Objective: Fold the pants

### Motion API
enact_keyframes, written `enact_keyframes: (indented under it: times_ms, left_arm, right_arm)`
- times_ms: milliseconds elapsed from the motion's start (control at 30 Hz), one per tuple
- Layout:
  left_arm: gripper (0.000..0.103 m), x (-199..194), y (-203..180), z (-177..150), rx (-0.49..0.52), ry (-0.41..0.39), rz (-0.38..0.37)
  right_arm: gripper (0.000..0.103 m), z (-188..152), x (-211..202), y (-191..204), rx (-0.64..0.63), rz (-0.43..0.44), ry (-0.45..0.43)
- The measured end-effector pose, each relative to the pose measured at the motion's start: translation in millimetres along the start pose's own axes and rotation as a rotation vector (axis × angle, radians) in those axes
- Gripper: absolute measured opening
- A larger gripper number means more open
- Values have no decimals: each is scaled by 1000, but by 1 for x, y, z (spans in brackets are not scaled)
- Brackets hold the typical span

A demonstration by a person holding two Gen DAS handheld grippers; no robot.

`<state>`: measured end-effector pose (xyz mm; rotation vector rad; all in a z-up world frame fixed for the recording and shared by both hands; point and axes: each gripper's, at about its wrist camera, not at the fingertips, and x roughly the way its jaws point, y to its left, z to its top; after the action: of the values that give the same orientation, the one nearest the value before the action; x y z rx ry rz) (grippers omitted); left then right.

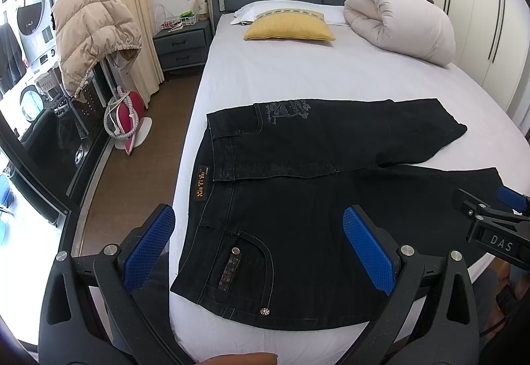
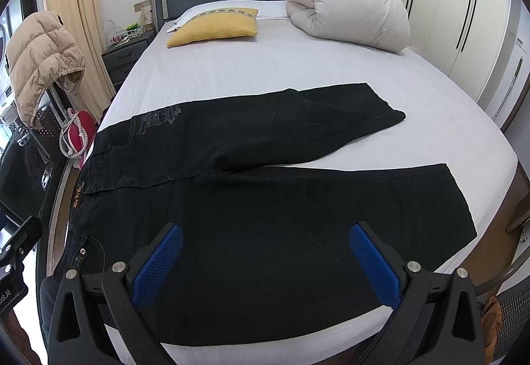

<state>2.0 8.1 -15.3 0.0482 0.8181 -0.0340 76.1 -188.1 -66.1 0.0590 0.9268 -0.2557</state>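
Black jeans (image 1: 298,186) (image 2: 258,186) lie flat across the near part of the bed, waistband to the left, both legs running right and spread apart in a V. My left gripper (image 1: 258,219) hovers open above the waist and front pocket, with nothing between its blue pads (image 1: 367,245). Over the thigh of the nearer leg my right gripper (image 2: 265,239) also stands open and holds nothing. In the left wrist view the right gripper (image 1: 490,226) shows at the right edge, beside the nearer leg's hem.
The white-sheeted bed (image 1: 298,73) carries a yellow pillow (image 1: 291,27) and a rolled duvet (image 1: 397,20) near the headboard. Left of the bed are wooden floor, a nightstand (image 1: 182,47), a pink iron on a stand (image 1: 129,120) and a hung beige jacket (image 1: 92,30). Wardrobe doors (image 2: 463,17) stand on the right.
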Motion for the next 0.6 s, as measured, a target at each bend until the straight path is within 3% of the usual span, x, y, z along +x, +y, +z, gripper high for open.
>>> enact_keyframes:
  times_ms: [600]
  left_arm:
    - [103, 1, 1, -1, -3, 5, -2]
  right_arm:
    - [103, 0, 0, 1, 0, -1, -1]
